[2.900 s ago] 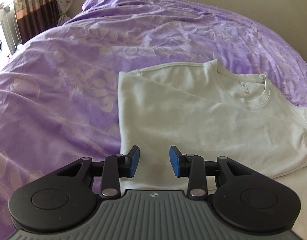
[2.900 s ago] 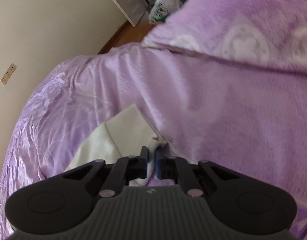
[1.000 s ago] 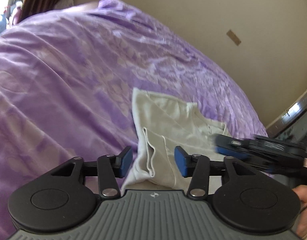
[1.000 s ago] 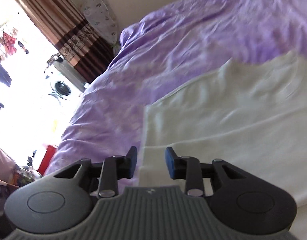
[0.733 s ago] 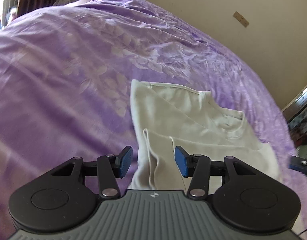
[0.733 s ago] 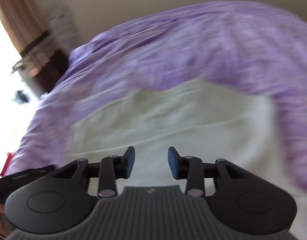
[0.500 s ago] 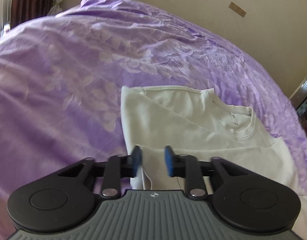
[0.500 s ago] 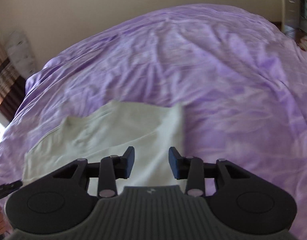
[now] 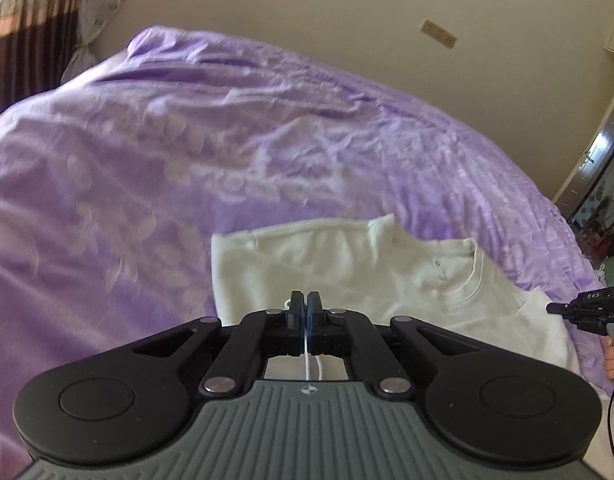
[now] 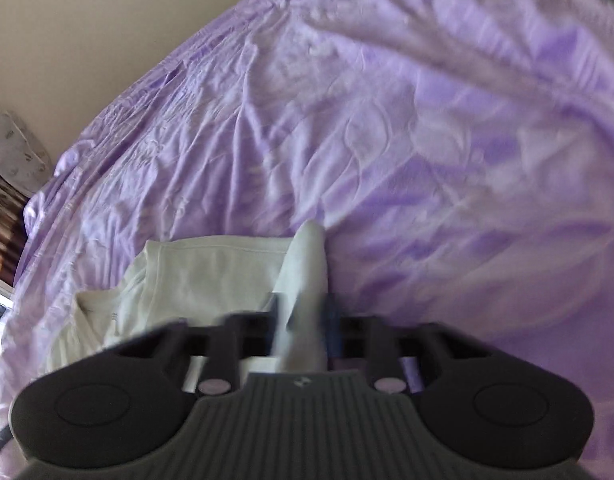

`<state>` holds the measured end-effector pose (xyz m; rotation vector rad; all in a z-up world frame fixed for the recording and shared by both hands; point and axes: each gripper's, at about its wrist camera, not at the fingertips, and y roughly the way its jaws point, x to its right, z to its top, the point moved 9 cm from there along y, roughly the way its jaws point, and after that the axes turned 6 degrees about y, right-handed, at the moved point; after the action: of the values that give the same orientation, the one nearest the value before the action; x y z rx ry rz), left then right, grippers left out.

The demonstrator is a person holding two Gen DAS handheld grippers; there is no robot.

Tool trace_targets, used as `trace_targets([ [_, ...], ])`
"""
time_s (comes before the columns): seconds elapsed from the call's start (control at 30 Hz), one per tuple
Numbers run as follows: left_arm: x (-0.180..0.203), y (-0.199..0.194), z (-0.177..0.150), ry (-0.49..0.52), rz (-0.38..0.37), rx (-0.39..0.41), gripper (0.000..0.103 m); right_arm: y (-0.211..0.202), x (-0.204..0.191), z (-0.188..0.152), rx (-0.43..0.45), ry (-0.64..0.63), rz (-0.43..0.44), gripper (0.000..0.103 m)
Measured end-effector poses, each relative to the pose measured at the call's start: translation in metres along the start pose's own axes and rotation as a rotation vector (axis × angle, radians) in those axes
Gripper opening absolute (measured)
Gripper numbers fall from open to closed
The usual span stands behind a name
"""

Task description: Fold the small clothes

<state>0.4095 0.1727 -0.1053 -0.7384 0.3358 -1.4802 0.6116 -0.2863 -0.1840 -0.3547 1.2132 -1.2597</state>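
A small white T-shirt (image 9: pixel 347 264) lies partly folded on the purple bedspread (image 9: pixel 187 160), collar to the right. My left gripper (image 9: pixel 306 308) is shut on the shirt's near edge, a thin strip of white cloth pinched between the blue pads. In the right wrist view the shirt (image 10: pixel 211 276) lies left of centre, and a raised fold of it stands between the fingers of my right gripper (image 10: pixel 303 316). That view is motion-blurred, and the jaws look closed on the fold. The right gripper also shows at the far right of the left wrist view (image 9: pixel 587 310).
The purple bedspread (image 10: pixel 427 140) fills both views, wrinkled, with a beige wall (image 9: pixel 347 12) behind. A curtain (image 9: pixel 27 20) hangs at the far left. A door (image 9: pixel 599 148) stands at the right edge.
My left gripper has closed on the shirt's near edge. My right gripper has swung to the shirt's right side and closed around a fold of cloth, lifting it.
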Motion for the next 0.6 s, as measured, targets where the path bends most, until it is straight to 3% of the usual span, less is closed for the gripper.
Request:
trace_targets([
  [0.07,-0.001,0.002,0.003,0.001,0.017,0.016,0.0,-0.009,0.003,0.009,0.058,-0.003,-0.007,0.0],
  [0.13,-0.005,0.015,-0.003,0.017,0.062,-0.024,0.0,-0.014,0.011,0.014,0.09,0.012,-0.033,0.0],
  [0.27,-0.02,0.042,-0.025,-0.001,0.108,-0.122,0.0,-0.007,0.015,0.007,0.049,0.009,-0.035,0.0],
  [0.33,-0.027,0.042,-0.031,-0.034,0.103,-0.129,0.003,-0.014,0.01,0.005,0.036,-0.005,-0.032,0.006],
  [0.47,-0.029,0.024,-0.034,-0.069,0.084,-0.12,0.016,-0.046,-0.006,-0.008,0.018,-0.111,-0.044,0.018],
  [0.6,-0.012,-0.001,-0.039,0.046,0.117,-0.082,0.017,-0.083,-0.02,-0.044,-0.03,-0.307,-0.103,0.018],
])
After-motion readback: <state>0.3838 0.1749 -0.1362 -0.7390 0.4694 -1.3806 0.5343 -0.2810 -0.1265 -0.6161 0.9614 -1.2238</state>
